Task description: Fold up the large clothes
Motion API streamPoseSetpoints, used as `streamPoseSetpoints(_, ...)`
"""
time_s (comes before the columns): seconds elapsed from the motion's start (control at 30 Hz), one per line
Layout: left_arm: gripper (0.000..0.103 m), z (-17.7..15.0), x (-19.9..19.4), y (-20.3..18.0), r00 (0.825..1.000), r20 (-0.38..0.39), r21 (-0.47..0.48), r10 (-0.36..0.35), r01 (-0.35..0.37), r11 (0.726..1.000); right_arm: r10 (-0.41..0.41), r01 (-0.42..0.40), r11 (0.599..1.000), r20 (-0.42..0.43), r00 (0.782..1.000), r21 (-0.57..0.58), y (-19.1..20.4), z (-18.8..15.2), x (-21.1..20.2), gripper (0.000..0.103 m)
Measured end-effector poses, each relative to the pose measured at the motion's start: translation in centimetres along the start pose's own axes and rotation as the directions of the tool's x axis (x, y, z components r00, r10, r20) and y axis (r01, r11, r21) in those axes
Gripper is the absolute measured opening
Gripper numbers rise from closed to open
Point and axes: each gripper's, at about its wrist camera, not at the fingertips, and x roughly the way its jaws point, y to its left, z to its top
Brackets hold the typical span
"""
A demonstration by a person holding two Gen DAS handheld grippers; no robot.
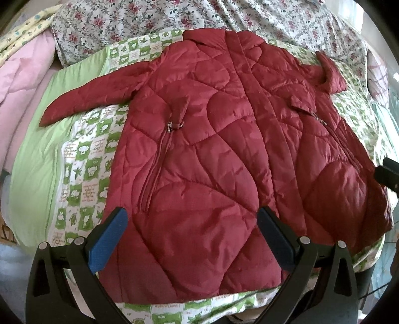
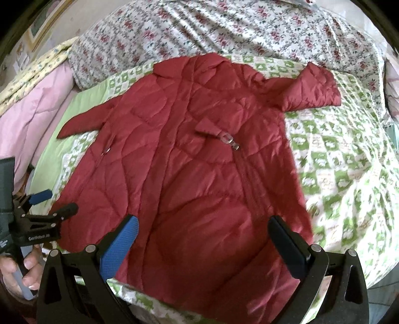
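Note:
A dark red quilted jacket [image 1: 212,139] lies spread flat, front up, on a green-and-white patterned blanket [image 1: 82,159]. Its left sleeve [image 1: 89,97] stretches out to the left; its right sleeve [image 2: 311,87] is bent short at the upper right. It also shows in the right wrist view [image 2: 199,174]. My left gripper [image 1: 192,224] is open above the jacket's hem, holding nothing. My right gripper [image 2: 204,231] is open above the hem's right part, holding nothing. The left gripper also shows at the left edge of the right wrist view [image 2: 53,202].
A floral sheet [image 1: 149,22] covers the far end of the bed. A pink quilt [image 1: 22,82] and a yellow patterned cloth [image 1: 27,27] lie at the left. A plain green strip [image 1: 35,162] borders the blanket's left side.

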Motion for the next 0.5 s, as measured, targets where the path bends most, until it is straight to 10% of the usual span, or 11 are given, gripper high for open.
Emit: streamPoseSetpoints(0.5,0.103,4.5,2.4,0.8,1.000,0.024,-0.025,0.019,-0.018,1.000,-0.081,0.069,0.992,0.113,0.990,0.109,-7.9,7.6,1.5,0.103)
